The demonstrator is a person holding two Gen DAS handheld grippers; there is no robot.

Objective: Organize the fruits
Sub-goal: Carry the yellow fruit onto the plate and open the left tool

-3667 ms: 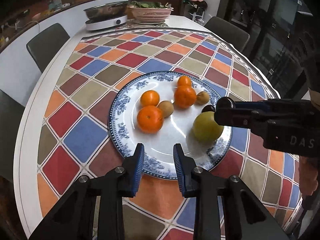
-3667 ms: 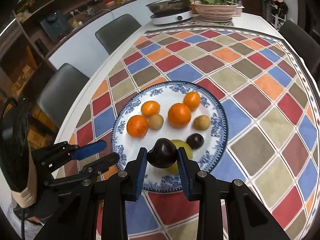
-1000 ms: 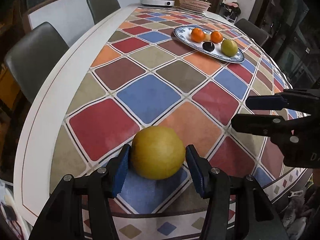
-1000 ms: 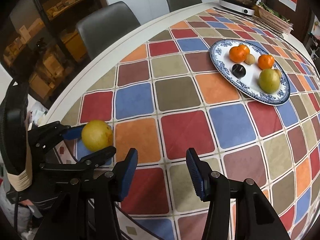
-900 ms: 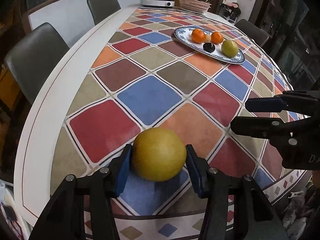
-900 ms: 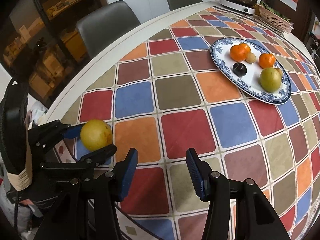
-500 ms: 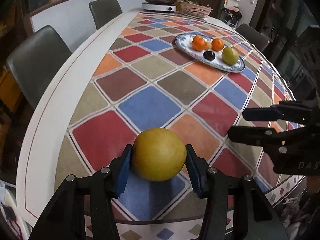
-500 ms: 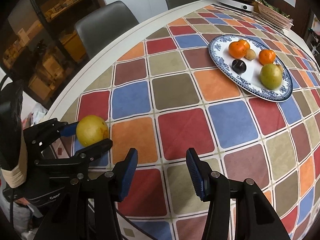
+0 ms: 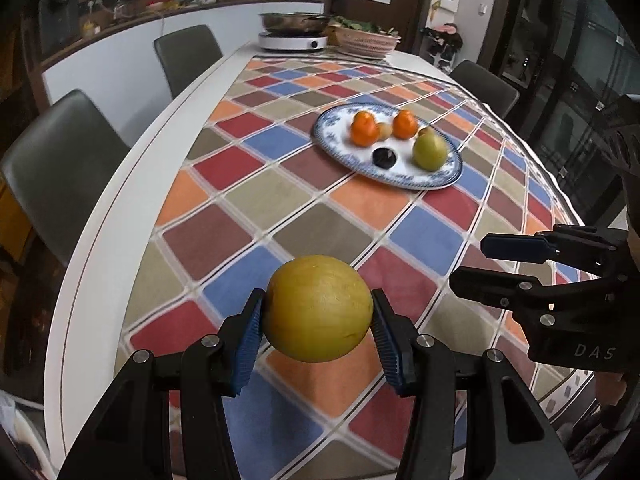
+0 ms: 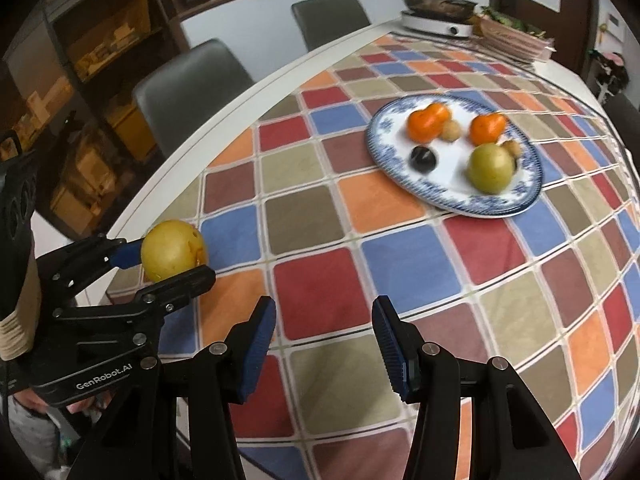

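While the left gripper pinches a yellow pear above the checkered tablecloth (fruit plate farther off), the right gripper stands spread, empty.

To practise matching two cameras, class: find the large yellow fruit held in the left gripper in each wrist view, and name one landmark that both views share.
Left wrist view: the yellow fruit sits low in the centre, clamped between the left gripper's blue pads.
Right wrist view: the same fruit is at the left edge, about halfway down.
Shared landmark: the blue-rimmed plate of fruit farther along the table.
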